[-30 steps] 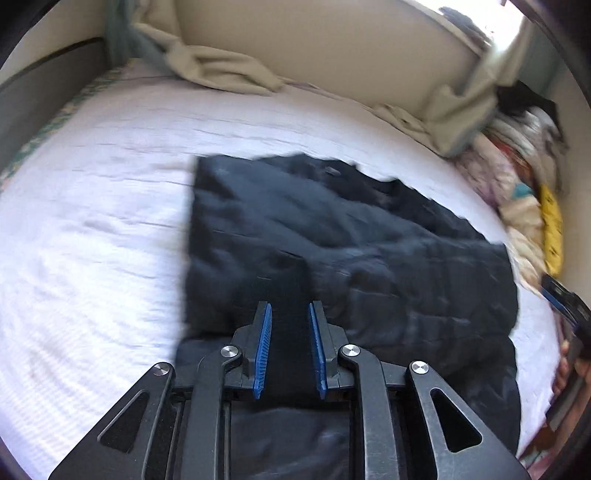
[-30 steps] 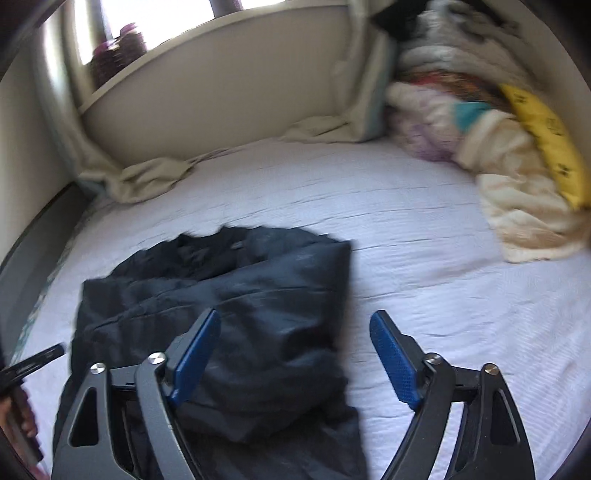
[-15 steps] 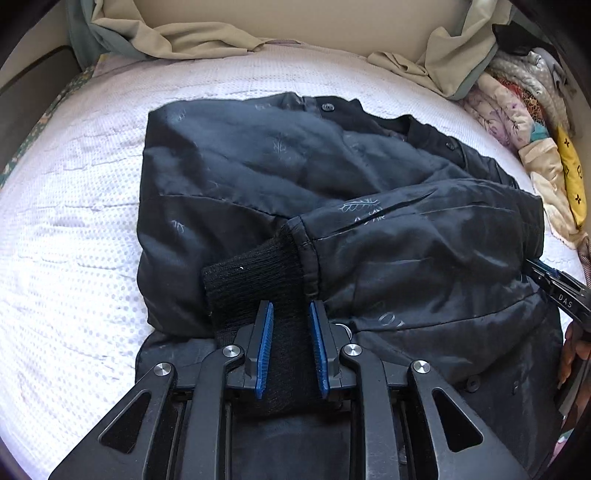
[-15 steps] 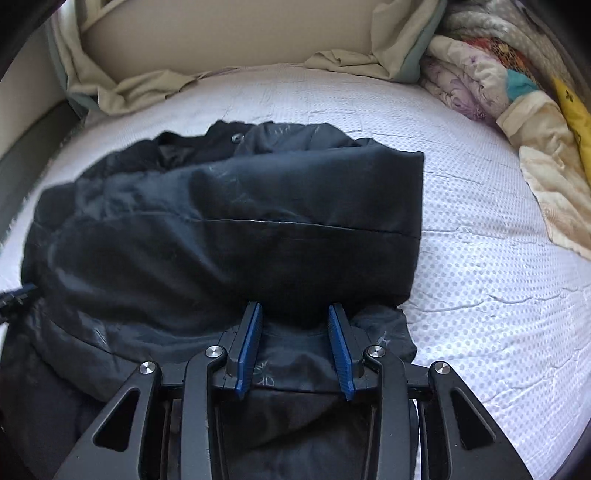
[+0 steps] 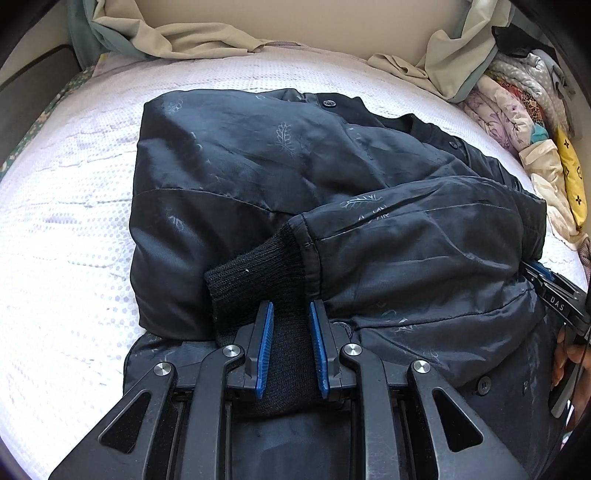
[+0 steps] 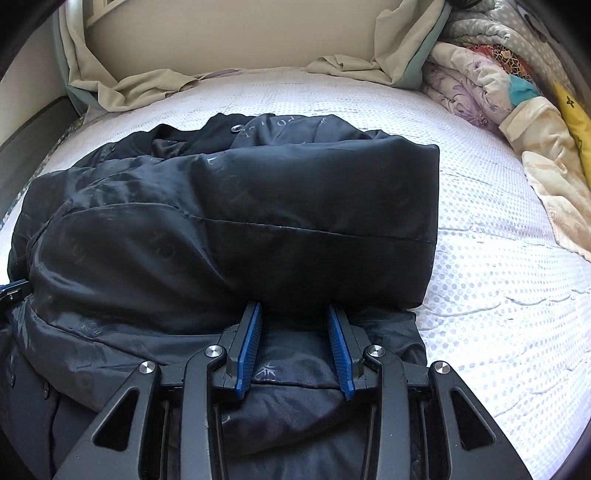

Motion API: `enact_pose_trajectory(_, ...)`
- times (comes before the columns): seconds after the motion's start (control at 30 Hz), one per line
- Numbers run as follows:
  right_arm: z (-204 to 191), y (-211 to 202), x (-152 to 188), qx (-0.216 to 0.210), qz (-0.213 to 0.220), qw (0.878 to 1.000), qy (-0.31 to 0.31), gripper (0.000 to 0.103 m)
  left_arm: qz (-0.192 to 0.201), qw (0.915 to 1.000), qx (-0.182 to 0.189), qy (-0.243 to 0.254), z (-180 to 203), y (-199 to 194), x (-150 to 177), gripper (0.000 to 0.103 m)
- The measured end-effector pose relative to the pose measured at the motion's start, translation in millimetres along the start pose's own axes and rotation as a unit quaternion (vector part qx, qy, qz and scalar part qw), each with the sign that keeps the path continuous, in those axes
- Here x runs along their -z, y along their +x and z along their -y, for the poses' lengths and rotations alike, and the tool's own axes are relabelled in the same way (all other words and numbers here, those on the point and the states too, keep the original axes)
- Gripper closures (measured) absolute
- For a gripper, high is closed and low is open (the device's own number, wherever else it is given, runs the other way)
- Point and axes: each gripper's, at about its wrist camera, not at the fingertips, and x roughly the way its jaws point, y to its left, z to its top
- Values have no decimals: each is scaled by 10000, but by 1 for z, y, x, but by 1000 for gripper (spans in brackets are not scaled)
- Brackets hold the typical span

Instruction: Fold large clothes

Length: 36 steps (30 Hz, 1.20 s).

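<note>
A large black jacket with a faint leaf print lies partly folded on the white bed. One sleeve lies across it, ending in a black knit cuff. My left gripper is shut on that cuff at the near edge. In the right wrist view the same jacket fills the middle, and my right gripper is shut on a fold of jacket fabric at its near right side. The right gripper also shows at the right edge of the left wrist view.
Beige curtain cloth bunches along the far wall. A pile of patterned quilts and a yellow pillow lies on the bed's right side. A dark bed frame runs along the left. White mattress shows right of the jacket.
Both grippers have dropped down close to the jacket. The right gripper went from wide open to closed on jacket fabric. The left stays shut on the cuff.
</note>
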Motion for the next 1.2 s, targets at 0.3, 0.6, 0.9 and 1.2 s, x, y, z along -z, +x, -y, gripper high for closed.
enact_pose_trajectory(0.3, 3, -3, -6, -67, -130, 9997, 180, 70, -9, 9999, 58, -109, -4, -4, 1, 78)
enact_pose_trajectory(0.6, 16, -64, -25, -536, 227, 9962, 651, 45, -49, 9986, 376, -358, -14, -29, -6, 57)
enact_pose_trajectory(0.9, 40, -93, -11, -762, 36, 9910, 1097, 39, 334, 9992, 110, -186, -1, -68, 0, 19)
enact_pose_trajectory(1.2, 65, -101, 19, -825, -467, 9852, 1430, 31, 306, 9984, 150, -446, -28, -96, 16, 19)
